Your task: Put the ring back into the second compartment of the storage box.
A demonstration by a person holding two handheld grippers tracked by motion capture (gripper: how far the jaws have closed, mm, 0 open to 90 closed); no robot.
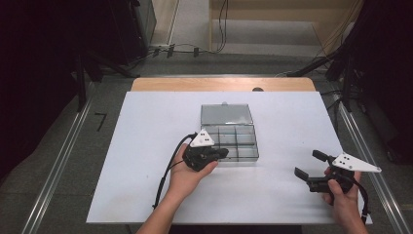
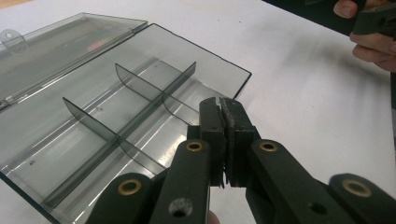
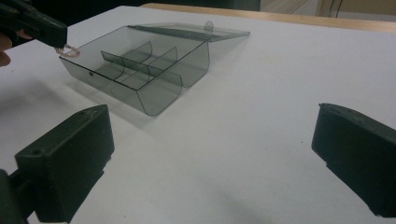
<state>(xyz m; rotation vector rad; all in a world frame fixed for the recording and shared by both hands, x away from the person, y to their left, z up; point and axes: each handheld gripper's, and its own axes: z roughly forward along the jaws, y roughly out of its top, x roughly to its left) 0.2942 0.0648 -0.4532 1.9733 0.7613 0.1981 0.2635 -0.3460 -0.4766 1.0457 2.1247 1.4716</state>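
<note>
One white desk [image 1: 146, 146] carries everything, and in its middle stands a clear grey compartment box [image 1: 246, 157] with its lid [image 1: 226, 114] folded back flat. The right hand-held gripper [image 1: 310, 163] rests well apart from the box near the desk's right edge, with its jaws spread wide and nothing between them. The left hand-held gripper [image 1: 224, 152] hovers at the box's near left corner with its jaws pressed together. In the right gripper view a small pinkish loop [image 3: 69, 50], perhaps a rubber band, is pinched at their tip, just above the corner compartment. I judge that the step is to drop the loop into that compartment. To do it well, bring the tip inside the walls and below the rim, then open slowly, so the light loop does not spring out.
</note>
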